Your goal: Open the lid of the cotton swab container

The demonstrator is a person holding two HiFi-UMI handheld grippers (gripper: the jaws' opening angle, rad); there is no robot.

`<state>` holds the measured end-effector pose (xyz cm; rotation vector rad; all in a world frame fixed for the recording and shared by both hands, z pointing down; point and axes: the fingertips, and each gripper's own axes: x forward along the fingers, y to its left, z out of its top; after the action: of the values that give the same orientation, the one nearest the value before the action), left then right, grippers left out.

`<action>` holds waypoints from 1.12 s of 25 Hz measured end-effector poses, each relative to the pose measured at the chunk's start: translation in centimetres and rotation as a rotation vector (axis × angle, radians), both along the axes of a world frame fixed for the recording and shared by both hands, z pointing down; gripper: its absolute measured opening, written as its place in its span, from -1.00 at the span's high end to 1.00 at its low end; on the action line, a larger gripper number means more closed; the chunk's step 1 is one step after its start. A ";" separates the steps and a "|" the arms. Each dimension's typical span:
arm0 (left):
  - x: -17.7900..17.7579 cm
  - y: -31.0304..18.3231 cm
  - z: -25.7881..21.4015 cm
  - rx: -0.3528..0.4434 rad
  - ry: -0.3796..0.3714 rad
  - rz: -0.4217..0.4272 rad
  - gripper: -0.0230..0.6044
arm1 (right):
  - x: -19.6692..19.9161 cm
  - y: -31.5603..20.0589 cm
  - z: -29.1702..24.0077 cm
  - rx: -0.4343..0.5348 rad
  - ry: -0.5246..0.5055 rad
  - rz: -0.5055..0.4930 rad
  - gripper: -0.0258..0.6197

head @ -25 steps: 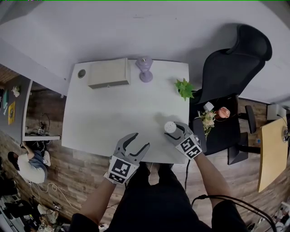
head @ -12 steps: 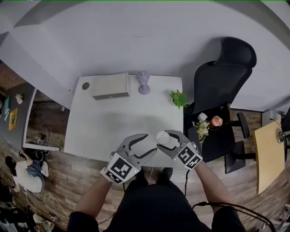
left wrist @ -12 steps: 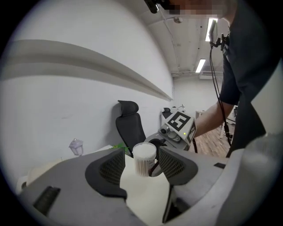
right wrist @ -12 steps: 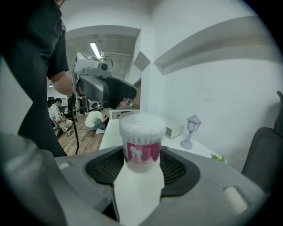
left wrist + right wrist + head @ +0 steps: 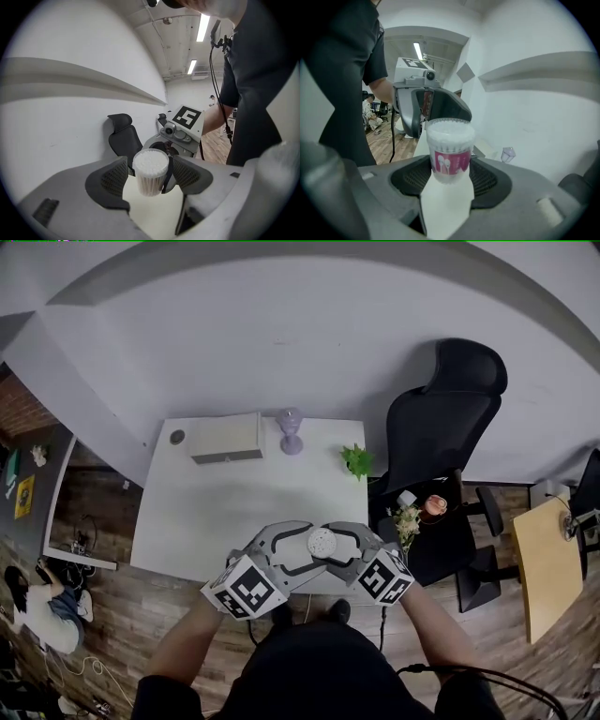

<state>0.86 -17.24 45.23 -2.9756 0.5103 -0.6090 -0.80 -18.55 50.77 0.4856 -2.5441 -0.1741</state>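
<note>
The cotton swab container (image 5: 322, 541) is a small clear tub with a pink label and a clear lid, full of white swabs. It hangs in the air in front of the table's near edge. My right gripper (image 5: 336, 547) is shut on its body; in the right gripper view the container (image 5: 450, 154) sits upright between the pads. My left gripper (image 5: 307, 546) has come in from the left. Its jaws are opening, and the container (image 5: 150, 171) stands between them with a gap to each pad. The lid (image 5: 450, 130) is on.
The white table (image 5: 187, 521) carries a beige box (image 5: 227, 437), a purple lamp (image 5: 291, 431) and a small green plant (image 5: 355, 460) along its far side. A black office chair (image 5: 441, 427) and a stool with flowers (image 5: 412, 517) stand to the right.
The right gripper has carried the container left, off the table's near edge toward the body. The left gripper has moved right to meet it and now has its jaws around the container.
</note>
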 end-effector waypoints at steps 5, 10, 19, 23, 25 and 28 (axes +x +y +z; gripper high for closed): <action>0.2 0.6 -0.3 -0.008 0.012 0.049 -0.01 | -0.5 0.8 -0.1 -0.010 0.005 -0.023 0.14; 0.1 1.0 0.0 -0.013 -0.004 0.078 0.14 | -0.7 1.2 0.5 0.002 0.033 -0.042 0.14; 0.2 1.0 -1.3 -0.171 0.147 0.091 0.16 | -0.9 1.0 0.6 0.053 0.031 -0.016 0.15; 0.2 0.8 -1.8 -0.278 0.211 0.093 0.16 | -0.7 1.1 0.6 0.051 0.027 -0.016 0.15; 0.2 0.6 -1.9 -0.282 0.220 0.084 0.15 | -0.5 0.9 0.6 0.050 0.020 -0.010 0.15; -0.2 -0.2 -2.4 -0.261 0.247 0.048 0.15 | 0.1 0.5 0.6 0.039 0.013 0.021 0.15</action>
<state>0.67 -17.43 42.78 -3.3234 0.3990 -0.3273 -0.67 -18.06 51.37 0.5242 -2.5261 -0.2194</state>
